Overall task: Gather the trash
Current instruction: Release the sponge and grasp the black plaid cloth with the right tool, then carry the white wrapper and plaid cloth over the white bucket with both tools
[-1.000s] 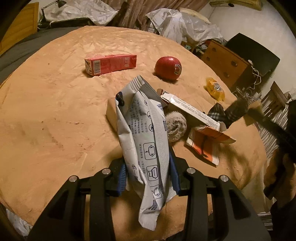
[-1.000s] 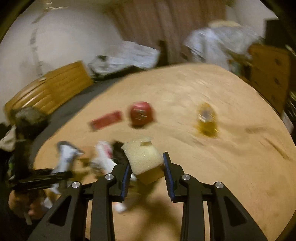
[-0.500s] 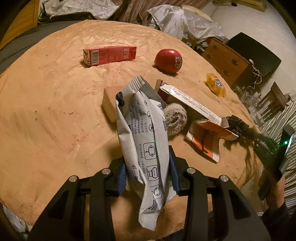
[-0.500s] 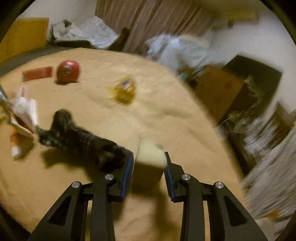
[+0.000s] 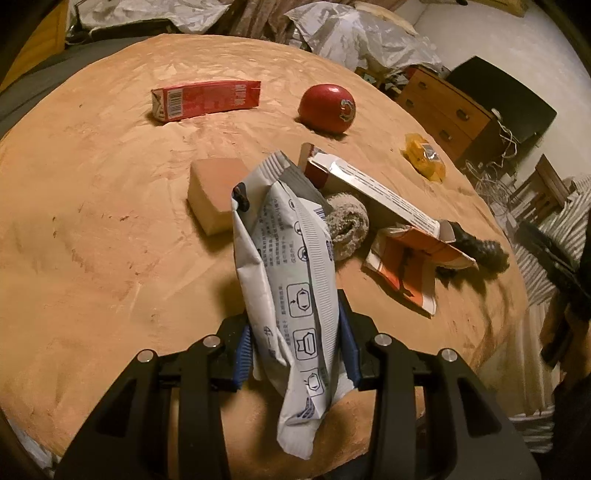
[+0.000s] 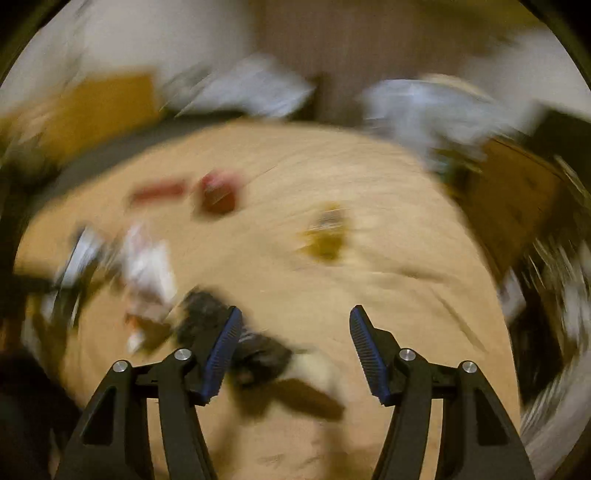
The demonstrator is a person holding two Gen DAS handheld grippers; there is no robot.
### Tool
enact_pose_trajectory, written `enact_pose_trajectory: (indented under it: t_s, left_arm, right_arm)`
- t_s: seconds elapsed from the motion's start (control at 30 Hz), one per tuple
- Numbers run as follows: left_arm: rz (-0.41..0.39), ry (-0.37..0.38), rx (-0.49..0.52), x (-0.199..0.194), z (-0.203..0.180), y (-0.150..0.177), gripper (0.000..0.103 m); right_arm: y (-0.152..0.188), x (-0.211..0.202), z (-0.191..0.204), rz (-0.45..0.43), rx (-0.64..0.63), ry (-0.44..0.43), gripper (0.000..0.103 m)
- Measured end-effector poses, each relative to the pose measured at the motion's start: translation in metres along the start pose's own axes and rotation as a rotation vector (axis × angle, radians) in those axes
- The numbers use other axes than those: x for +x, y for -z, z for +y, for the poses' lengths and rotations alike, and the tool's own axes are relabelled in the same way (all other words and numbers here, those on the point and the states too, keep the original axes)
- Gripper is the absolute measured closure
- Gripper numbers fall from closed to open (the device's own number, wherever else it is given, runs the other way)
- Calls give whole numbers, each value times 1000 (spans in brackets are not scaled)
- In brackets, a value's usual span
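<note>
My left gripper [image 5: 295, 332] is shut on a crumpled white printed wrapper [image 5: 288, 266], held upright above the tan cover [image 5: 92, 258]. Behind it lie a tan sponge block [image 5: 218, 188], a grey knitted ball [image 5: 347, 225], a long white box [image 5: 380, 192], a torn orange-and-white carton [image 5: 406, 266] and a dark sock [image 5: 480, 251]. The right wrist view is blurred. My right gripper [image 6: 295, 314] has its jaws opening with nothing between them. A pale sponge [image 6: 317, 369] lies just below them, beside the dark sock [image 6: 258, 354].
Further back on the cover are a red carton [image 5: 207, 99], a red apple [image 5: 327, 107] and a yellow packet [image 5: 424, 157]. A wooden dresser [image 5: 443, 107] stands past the right edge. Silver crumpled sheets [image 5: 351, 33] lie at the back.
The right gripper let go of the pale sponge and its jaws spread wide, while its view swung round. The left gripper kept hold of the white wrapper and hardly moved.
</note>
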State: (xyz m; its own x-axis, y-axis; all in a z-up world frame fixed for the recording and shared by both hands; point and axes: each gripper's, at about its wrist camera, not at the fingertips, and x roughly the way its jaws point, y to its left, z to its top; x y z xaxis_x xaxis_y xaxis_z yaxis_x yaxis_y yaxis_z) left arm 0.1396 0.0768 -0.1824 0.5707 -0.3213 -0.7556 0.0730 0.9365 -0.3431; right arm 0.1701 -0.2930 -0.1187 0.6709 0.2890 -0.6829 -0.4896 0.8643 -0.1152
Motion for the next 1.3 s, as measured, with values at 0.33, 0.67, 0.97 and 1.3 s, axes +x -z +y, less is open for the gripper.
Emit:
enact_pose_trajectory:
  t_s: [0.33, 0.67, 0.97, 1.3]
  left_arm:
    - [32, 16, 15, 8, -1, -1, 65]
    - [-14, -1, 2, 3, -6, -1, 67]
    - [-225, -115, 97, -63, -50, -3, 67]
    - [-456, -212, 238, -127, -124, 11, 67]
  right_arm:
    - [-25, 77, 59, 302, -281, -66, 40]
    - [-12, 53, 52, 156, 9, -42, 66]
    - [-4, -35, 63, -140, 233, 35, 66]
    - [-8, -116, 101, -391, 278, 166, 66]
